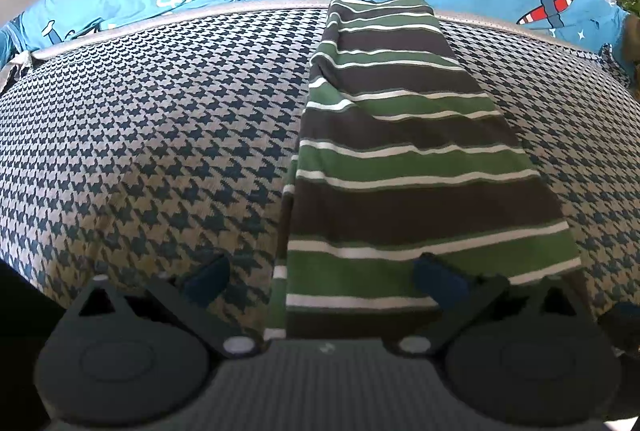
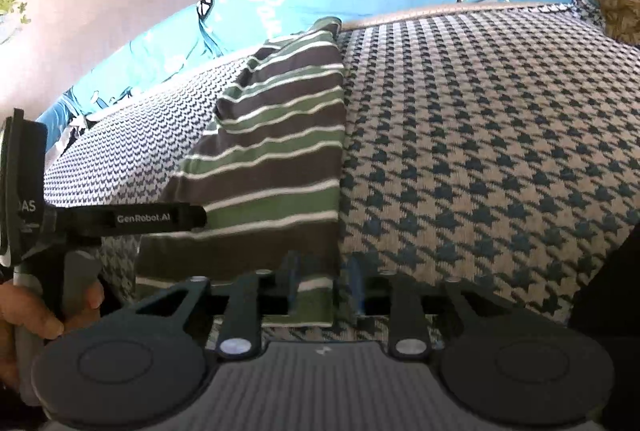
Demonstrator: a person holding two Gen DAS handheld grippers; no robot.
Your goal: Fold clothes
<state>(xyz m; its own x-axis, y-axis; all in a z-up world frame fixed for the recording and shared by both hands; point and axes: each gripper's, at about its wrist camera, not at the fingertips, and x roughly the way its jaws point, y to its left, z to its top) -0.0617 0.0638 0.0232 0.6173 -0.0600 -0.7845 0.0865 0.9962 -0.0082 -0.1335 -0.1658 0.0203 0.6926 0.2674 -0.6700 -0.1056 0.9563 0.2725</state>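
The striped shirt [image 1: 404, 159], folded into a long strip, ran toward twelve o'clock across the houndstooth cover [image 1: 152, 135]. The left gripper [image 1: 324, 277] stood spread over its near hem; the right gripper [image 2: 326, 291] pinched the hem's corner. Soft, light knit, likely to sag: best taken at the hem corners.

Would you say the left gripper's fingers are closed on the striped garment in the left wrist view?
No, the left gripper is wide open, its two blue fingertips far apart over the near end of the striped garment.
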